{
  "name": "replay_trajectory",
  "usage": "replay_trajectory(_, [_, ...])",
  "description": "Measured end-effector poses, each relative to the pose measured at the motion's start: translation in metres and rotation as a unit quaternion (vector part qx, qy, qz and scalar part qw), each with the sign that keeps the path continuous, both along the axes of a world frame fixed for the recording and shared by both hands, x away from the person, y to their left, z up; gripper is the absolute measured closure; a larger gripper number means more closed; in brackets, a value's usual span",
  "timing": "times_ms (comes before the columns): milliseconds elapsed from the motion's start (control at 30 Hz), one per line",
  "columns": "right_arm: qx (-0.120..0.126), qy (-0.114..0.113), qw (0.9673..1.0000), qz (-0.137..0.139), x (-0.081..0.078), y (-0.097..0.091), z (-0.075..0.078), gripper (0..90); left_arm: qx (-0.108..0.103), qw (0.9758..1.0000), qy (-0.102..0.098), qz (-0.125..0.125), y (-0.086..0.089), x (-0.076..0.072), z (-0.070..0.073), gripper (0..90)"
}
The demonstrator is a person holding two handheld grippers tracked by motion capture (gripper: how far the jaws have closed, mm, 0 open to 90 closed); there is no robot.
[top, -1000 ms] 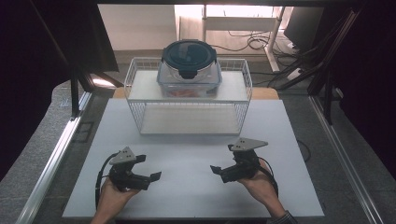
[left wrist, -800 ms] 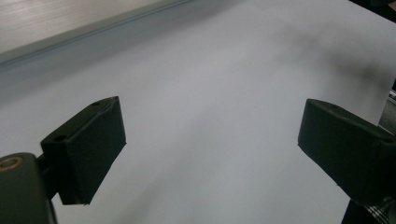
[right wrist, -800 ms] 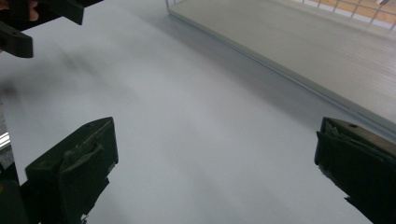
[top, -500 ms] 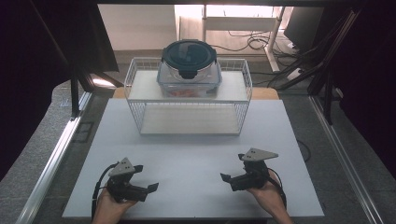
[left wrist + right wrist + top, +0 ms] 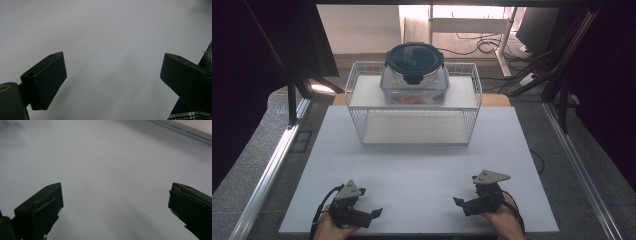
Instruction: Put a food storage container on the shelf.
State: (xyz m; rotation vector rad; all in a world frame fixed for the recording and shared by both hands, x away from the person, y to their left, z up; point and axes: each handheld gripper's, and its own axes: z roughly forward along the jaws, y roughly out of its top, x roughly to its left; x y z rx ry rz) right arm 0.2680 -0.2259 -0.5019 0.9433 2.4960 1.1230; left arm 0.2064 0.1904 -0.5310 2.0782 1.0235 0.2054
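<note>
Two hand-held grippers, left [image 5: 371,215] and right [image 5: 460,203], jaws apart (empty), pointing inward across white board [image 5: 422,165].

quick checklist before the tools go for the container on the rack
1. Left tool open and empty: ok, jaws wide apart in the left gripper view.
2. Right tool open and empty: ok.
3. Container upright on the wire rack top shelf: ok.
4. Lid seated: looks ok; latches cannot tell.
5. White table between tools and rack free of obstacles: ok.
6. Tools near the container: not ok, both at the near edge.
</note>
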Motion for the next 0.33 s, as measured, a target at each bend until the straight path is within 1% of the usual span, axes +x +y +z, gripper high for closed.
replay_trajectory(33, [0.000,0.000,1.0000,0.000,0.0000,0.0000,0.0000,0.0,0.000,1.0000,0.000,0.000,0.0000,0.0000,0.0000,6.4])
replay_trajectory(67, [-0.012,0.005,0.9999,0.001,-0.0001,0.0000,-0.0039,0.0,0.003,1.0000,0.004,0.001,0.0000,0.0007,-0.0018,6.4])
replay_trajectory(100, [-0.012,0.005,0.9999,0.001,-0.0001,0.0000,-0.0039,0.0,0.003,1.0000,0.004,0.001,0.0000,0.0007,-0.0018,6.4])
replay_trajectory(167, [-0.023,0.012,0.9997,0.001,0.0007,0.0009,-0.0081,0.0,0.006,0.9999,0.008,0.004,0.0009,0.0016,-0.0036,6.4])
replay_trajectory(333, [-0.029,0.012,0.9995,0.001,0.0008,0.0023,-0.0093,0.0,0.006,0.9999,0.012,0.004,0.0022,0.0034,-0.0047,6.2])
